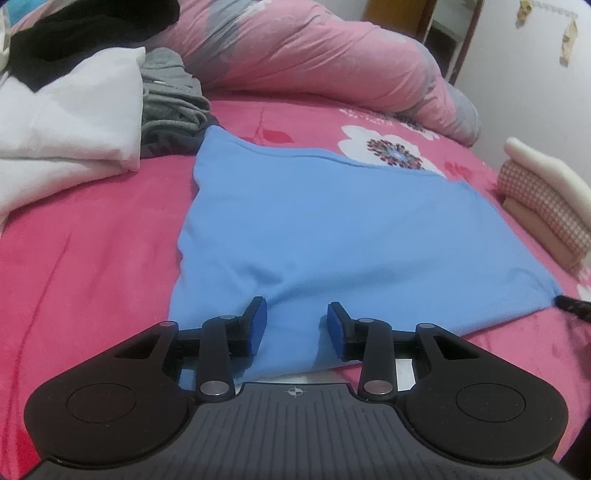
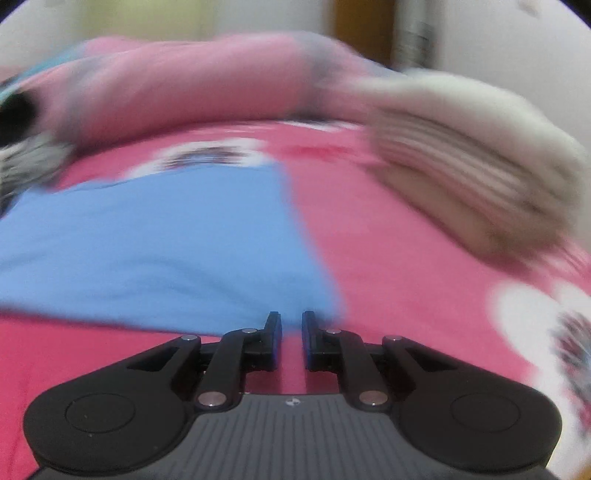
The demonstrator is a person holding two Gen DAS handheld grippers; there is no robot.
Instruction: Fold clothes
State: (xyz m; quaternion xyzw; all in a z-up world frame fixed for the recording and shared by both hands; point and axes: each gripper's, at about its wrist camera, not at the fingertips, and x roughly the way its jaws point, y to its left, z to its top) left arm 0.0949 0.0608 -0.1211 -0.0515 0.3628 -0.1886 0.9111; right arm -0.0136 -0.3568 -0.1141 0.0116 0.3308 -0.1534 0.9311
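Note:
A light blue garment [image 1: 325, 221] lies flat on the pink bed sheet [image 1: 92, 240], folded into a rough rectangle. My left gripper [image 1: 295, 325] is open at the garment's near edge, and the blue cloth runs between and under its blue pads [image 1: 258, 321]. In the right wrist view, blurred by motion, the blue garment [image 2: 155, 240] fills the left. My right gripper [image 2: 291, 332] sits just short of the garment's near right corner; its fingers stand a narrow gap apart with only pink sheet showing between them. A black tip at that corner, probably the right gripper [image 1: 572, 306], shows in the left wrist view.
A white folded pile [image 1: 66, 122] with black cloth [image 1: 85, 29] on top and a grey garment [image 1: 173, 99] lies at the far left. A pink quilt [image 1: 314, 55] is bunched along the back. A checked and cream folded stack [image 1: 543, 199] sits at the right, near the wall.

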